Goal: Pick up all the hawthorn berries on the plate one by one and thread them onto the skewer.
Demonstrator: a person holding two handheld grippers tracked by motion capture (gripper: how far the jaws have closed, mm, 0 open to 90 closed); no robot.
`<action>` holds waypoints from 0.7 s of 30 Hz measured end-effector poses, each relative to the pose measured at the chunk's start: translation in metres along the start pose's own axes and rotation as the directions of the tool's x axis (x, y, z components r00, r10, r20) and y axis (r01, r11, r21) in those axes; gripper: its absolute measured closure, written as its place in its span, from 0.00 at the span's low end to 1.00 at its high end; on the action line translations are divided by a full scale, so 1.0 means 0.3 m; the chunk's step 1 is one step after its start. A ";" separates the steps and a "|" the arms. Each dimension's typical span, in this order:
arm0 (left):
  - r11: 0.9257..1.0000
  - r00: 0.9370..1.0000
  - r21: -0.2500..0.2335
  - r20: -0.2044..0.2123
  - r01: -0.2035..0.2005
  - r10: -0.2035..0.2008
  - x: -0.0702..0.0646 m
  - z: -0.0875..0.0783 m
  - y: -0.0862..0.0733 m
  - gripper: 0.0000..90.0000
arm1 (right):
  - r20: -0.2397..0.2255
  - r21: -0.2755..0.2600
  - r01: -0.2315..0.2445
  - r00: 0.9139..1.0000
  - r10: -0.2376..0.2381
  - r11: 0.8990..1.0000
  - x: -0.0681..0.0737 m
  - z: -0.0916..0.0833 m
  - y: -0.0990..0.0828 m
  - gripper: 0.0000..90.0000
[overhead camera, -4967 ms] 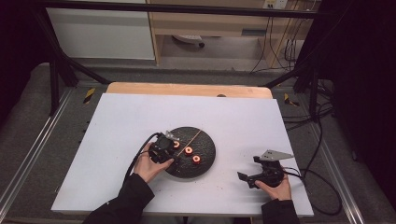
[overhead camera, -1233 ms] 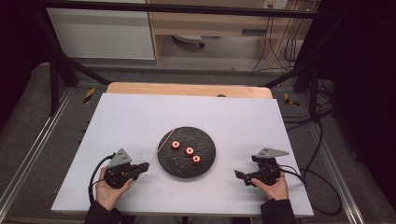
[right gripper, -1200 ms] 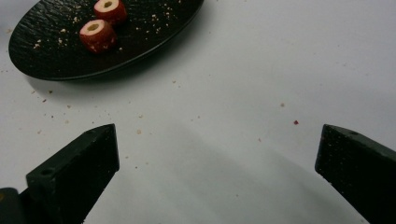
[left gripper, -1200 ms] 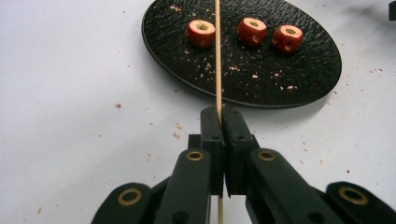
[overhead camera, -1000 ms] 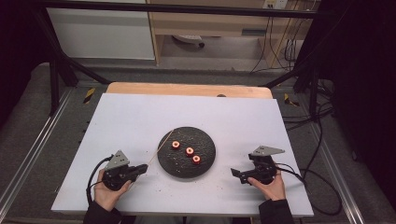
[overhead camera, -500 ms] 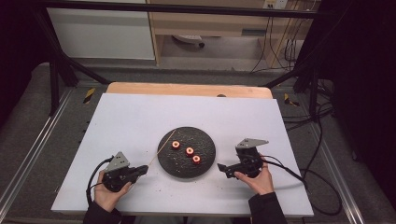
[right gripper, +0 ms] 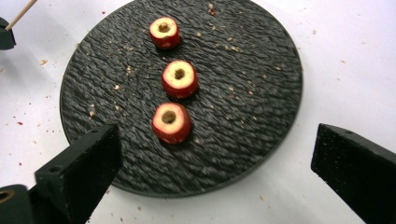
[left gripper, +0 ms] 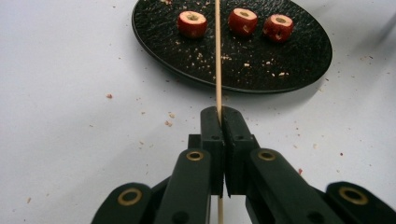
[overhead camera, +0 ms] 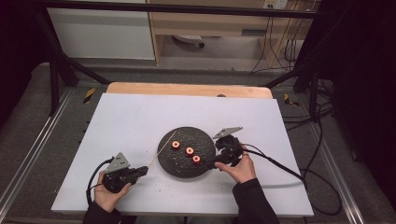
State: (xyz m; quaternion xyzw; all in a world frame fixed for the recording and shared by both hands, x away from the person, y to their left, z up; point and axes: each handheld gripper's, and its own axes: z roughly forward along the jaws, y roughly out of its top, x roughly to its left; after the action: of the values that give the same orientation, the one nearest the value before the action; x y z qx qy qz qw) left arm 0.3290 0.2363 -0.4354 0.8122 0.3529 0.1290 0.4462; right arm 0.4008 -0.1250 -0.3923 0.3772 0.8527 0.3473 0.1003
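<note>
Skewer (left gripper: 217, 56) tail hidden behind left tool (left gripper: 219, 116) (pinched).

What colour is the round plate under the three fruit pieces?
The plate is black with a rough, rippled texture; the right gripper view shows it best.

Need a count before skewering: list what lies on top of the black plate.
On the black plate lie three cored red fruit pieces in a row, hollow centres up, amid scattered crumbs. The skewer reaches over its rim. The plate hides what lies beneath it.
</note>
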 end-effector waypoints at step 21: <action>1.000 1.000 -0.011 -0.008 0.000 0.000 0.002 -0.005 -0.001 0.98 | -0.016 0.207 0.055 0.998 -0.053 0.977 0.074 0.115 0.122 0.22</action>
State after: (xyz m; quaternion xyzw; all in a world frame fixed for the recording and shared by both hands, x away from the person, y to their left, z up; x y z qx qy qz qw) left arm 0.3287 0.2378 -0.4348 0.8093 0.3539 0.1342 0.4492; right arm 0.4212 -0.0740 -0.3913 0.3605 0.8947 0.2554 0.0653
